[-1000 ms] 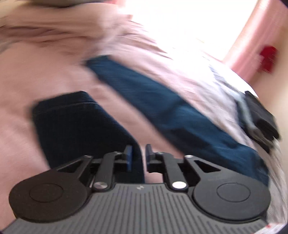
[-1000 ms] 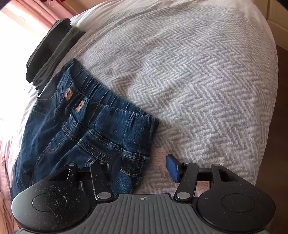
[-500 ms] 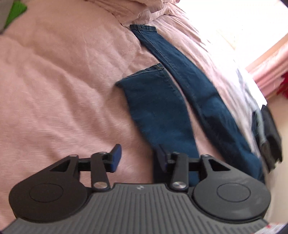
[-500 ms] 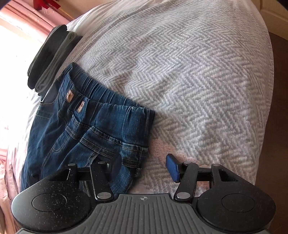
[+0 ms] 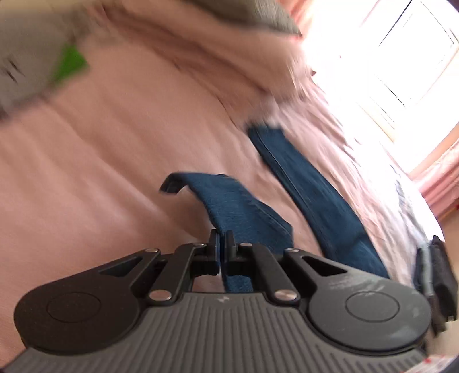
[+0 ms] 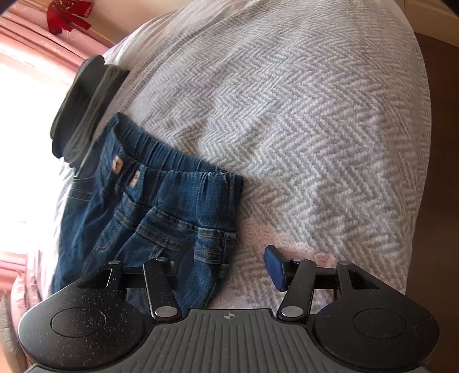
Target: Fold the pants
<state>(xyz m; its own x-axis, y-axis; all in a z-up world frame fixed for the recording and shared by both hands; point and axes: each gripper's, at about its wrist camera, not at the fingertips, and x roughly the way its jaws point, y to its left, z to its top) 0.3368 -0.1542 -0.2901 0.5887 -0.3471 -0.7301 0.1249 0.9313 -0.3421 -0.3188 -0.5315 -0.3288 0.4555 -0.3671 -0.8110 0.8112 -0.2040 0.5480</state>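
Observation:
Dark blue jeans lie on a bed, legs spread apart. In the left wrist view my left gripper [image 5: 221, 238] is shut on the edge of the near leg [image 5: 238, 206], which rises off the pink sheet [image 5: 100, 157] with its hem curling over. The far leg [image 5: 309, 183] lies flat, running up towards the window. In the right wrist view the elastic waistband [image 6: 172, 178] rests on a grey herringbone blanket [image 6: 301, 114]. My right gripper [image 6: 229, 262] stands open just in front of the waist; its left finger overlaps the denim and its right finger is over the blanket.
A stack of folded dark clothes [image 6: 83, 106] sits beyond the waistband, also at the right edge as dark clothes [image 5: 441, 275]. Bunched pink bedding and a grey pillow [image 5: 252, 14] lie at the head. A bright window [image 5: 387, 57] and pink curtain [image 6: 28, 37] are behind.
My left gripper, open half a second ago over the near leg, has shut on its edge and lifted it. The right gripper has stayed open and barely shifted.

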